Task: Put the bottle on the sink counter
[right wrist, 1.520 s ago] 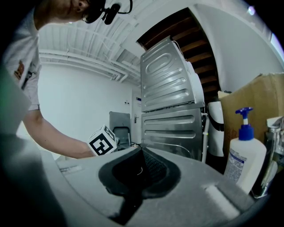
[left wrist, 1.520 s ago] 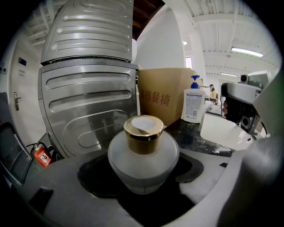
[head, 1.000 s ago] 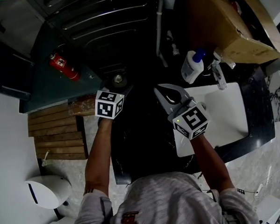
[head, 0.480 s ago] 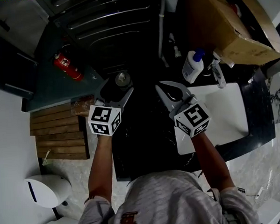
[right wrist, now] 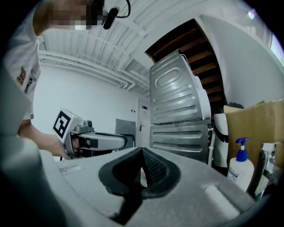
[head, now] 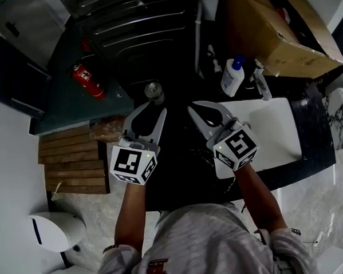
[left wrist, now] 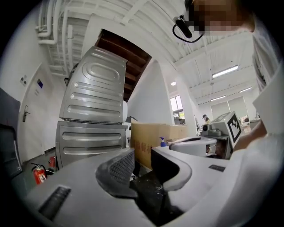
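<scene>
The bottle (head: 152, 90), seen from above as a round metallic cap, stands upright near the far left end of the dark sink counter (head: 177, 136). My left gripper (head: 149, 112) is a short way behind it and not touching it. Its jaws are closing with nothing between them, and in the left gripper view (left wrist: 142, 162) a gap still shows between the pads. My right gripper (head: 201, 110) hovers over the counter beside the white basin (head: 277, 128). Its pads meet at the tip in the right gripper view (right wrist: 143, 153) and it holds nothing.
A white spray bottle with a blue head (head: 232, 77) and a tap (head: 260, 83) stand behind the basin. A cardboard box (head: 275, 31) fills the back right. A ribbed metal appliance (head: 137, 32) is behind the counter. On the left are a red fire extinguisher (head: 88, 80) and wooden slats (head: 69, 162).
My left gripper was around the bottle, then drew back toward me and left it standing. Its jaws have narrowed. The right gripper has stayed almost still.
</scene>
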`<state>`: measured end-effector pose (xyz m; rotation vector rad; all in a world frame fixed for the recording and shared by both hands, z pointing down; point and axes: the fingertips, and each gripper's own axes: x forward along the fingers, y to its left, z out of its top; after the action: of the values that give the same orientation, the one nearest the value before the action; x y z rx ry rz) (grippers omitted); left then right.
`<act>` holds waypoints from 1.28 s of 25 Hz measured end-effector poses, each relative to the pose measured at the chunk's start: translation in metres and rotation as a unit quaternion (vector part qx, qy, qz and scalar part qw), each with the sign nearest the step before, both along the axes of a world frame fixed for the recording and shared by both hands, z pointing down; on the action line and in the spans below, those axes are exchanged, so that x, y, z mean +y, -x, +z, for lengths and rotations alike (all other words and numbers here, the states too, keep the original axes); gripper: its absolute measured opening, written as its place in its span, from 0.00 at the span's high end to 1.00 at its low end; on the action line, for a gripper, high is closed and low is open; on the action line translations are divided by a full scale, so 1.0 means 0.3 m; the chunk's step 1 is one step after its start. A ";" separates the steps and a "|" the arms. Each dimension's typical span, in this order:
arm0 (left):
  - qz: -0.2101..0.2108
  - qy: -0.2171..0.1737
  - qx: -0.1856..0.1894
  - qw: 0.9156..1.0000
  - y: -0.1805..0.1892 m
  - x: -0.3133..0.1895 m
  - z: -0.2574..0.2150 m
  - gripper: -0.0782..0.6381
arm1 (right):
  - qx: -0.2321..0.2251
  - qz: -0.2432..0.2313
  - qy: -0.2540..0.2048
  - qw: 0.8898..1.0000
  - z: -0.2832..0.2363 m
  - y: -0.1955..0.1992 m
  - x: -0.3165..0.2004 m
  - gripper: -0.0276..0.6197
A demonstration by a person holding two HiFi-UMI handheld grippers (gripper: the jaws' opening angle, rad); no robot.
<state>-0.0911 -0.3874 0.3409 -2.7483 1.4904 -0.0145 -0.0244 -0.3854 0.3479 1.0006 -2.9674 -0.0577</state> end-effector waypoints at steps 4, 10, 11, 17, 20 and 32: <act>-0.009 -0.018 0.017 1.000 -0.016 0.077 -0.049 0.84 | -0.006 -0.006 -0.015 1.000 -0.048 0.005 0.066 0.96; 0.004 -0.028 0.022 0.999 -0.053 0.174 -0.104 0.89 | -0.040 -0.016 -0.017 0.999 -0.111 0.000 0.141 0.96; 0.008 -0.028 0.022 0.999 -0.061 0.189 -0.115 0.89 | -0.043 -0.017 -0.018 0.999 -0.116 -0.001 0.154 0.96; 0.025 -0.032 0.015 0.999 -0.094 0.248 -0.140 0.89 | -0.050 -0.015 -0.030 0.998 -0.126 -0.010 0.212 0.96; 0.028 -0.031 0.014 0.999 -0.096 0.264 -0.140 0.89 | -0.050 -0.008 -0.036 0.998 -0.126 -0.020 0.229 0.96; 0.031 -0.026 0.010 0.999 -0.100 0.298 -0.130 0.89 | -0.045 -0.007 -0.038 0.998 -0.128 -0.032 0.267 0.96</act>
<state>-0.0612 -0.2979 0.3017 -2.7599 1.3901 0.0526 -0.0149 -0.3054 0.3094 1.0170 -3.0748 -0.1309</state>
